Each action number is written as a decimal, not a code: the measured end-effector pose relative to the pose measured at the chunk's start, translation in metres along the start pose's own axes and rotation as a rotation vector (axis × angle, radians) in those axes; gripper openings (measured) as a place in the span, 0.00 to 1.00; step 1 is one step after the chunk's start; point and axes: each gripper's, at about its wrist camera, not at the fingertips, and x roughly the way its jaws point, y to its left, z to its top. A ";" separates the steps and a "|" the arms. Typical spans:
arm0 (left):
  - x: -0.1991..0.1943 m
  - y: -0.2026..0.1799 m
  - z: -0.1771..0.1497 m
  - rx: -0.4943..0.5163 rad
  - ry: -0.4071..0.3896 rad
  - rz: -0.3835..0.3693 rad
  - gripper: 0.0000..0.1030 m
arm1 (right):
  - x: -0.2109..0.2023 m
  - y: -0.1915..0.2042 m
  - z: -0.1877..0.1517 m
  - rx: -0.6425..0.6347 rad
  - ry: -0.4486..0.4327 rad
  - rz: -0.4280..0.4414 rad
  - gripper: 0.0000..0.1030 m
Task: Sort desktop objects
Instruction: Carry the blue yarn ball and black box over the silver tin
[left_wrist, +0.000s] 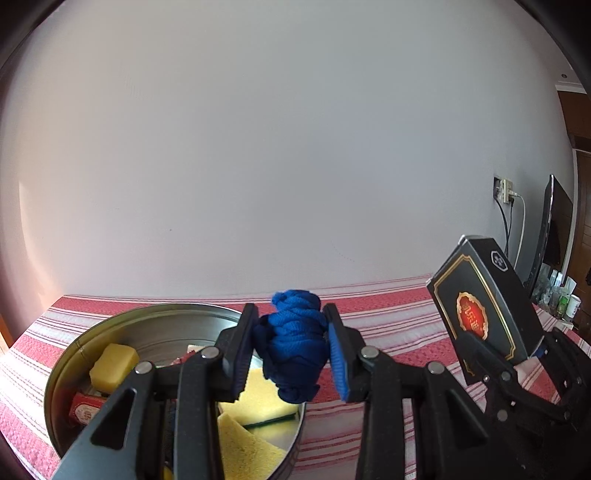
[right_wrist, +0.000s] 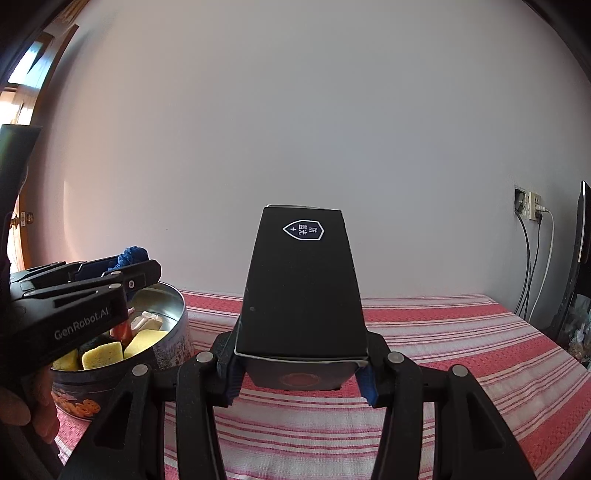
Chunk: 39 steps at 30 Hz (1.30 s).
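my left gripper (left_wrist: 291, 347) is clamped on a blue rope bundle (left_wrist: 293, 339), held above the tin's (left_wrist: 66, 369) rim. my right gripper (right_wrist: 301, 373) grips a black box (right_wrist: 301, 288) above the striped cloth (right_wrist: 461, 350).

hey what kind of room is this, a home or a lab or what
Most likely a room in a home. A red striped tablecloth covers the table, a round cookie tin holds odds and ends, and a wall socket has chargers plugged in.
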 end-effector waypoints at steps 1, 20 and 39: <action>-0.001 0.006 0.001 -0.008 -0.004 0.009 0.35 | -0.002 0.004 0.000 -0.002 -0.003 0.009 0.50; 0.002 0.108 0.007 -0.200 0.040 0.284 0.35 | 0.007 0.105 0.029 -0.048 -0.036 0.231 0.50; 0.009 0.162 -0.001 -0.252 0.173 0.453 0.35 | 0.103 0.184 0.073 -0.019 0.127 0.327 0.50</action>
